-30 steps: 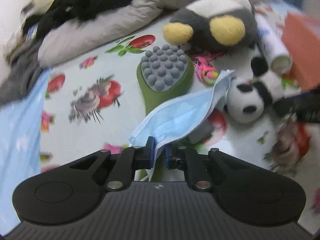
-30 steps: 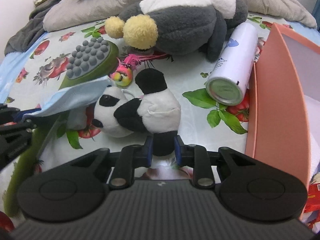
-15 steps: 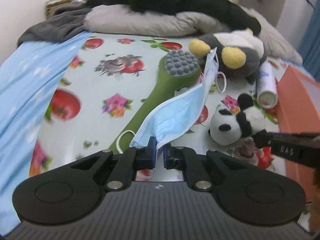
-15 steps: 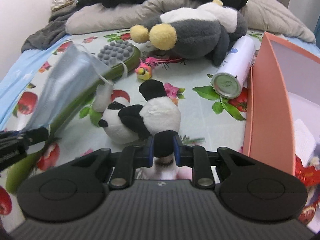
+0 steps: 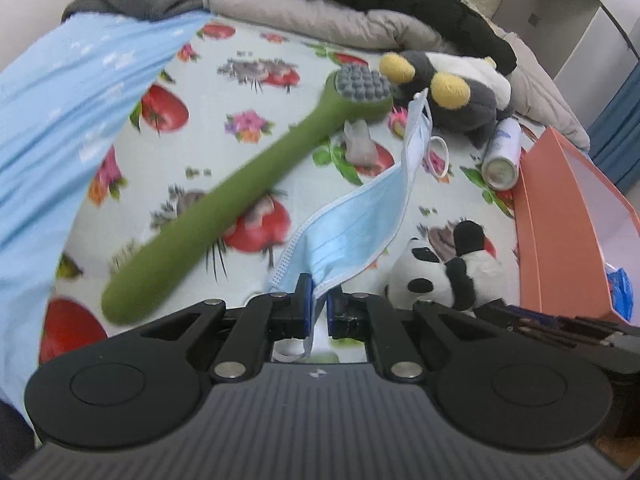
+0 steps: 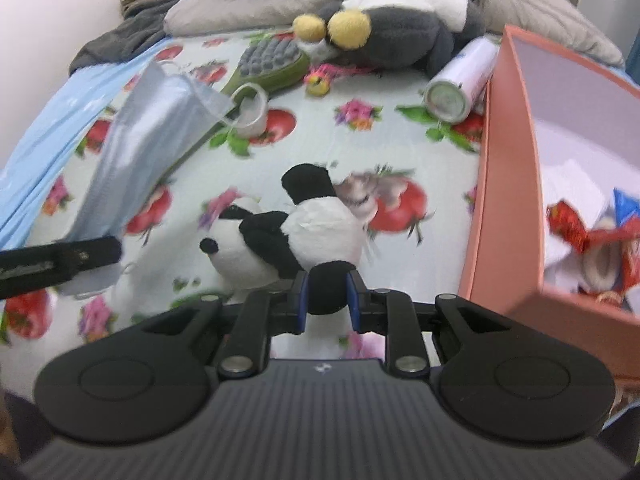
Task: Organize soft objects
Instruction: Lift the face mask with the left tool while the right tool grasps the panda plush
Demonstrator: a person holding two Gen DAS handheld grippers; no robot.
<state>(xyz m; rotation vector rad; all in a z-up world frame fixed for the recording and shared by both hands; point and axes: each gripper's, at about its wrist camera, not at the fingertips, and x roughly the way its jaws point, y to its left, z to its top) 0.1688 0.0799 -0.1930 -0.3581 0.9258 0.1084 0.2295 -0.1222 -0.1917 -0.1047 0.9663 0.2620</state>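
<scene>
My right gripper (image 6: 327, 300) clamps the panda plush (image 6: 288, 236) by a black paw; the salmon box (image 6: 508, 184) lies at two o'clock, nearer this hand. My left gripper (image 5: 318, 306) pinches the blue face mask (image 5: 352, 232), trailing toward one o'clock above the bedsheet (image 5: 224, 152).

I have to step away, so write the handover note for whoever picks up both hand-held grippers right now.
Left hand-held gripper: shut on the blue face mask, which hangs lifted above the bedsheet.
Right hand-held gripper: shut on a black leg of the panda plush, lifted beside the orange box.
Still lying on the bed: grey plush with yellow feet, green massage brush, white spray can.
Done: both soft items picked up.
Left: place the mask and panda, probably in the box, then collect the grey plush.
</scene>
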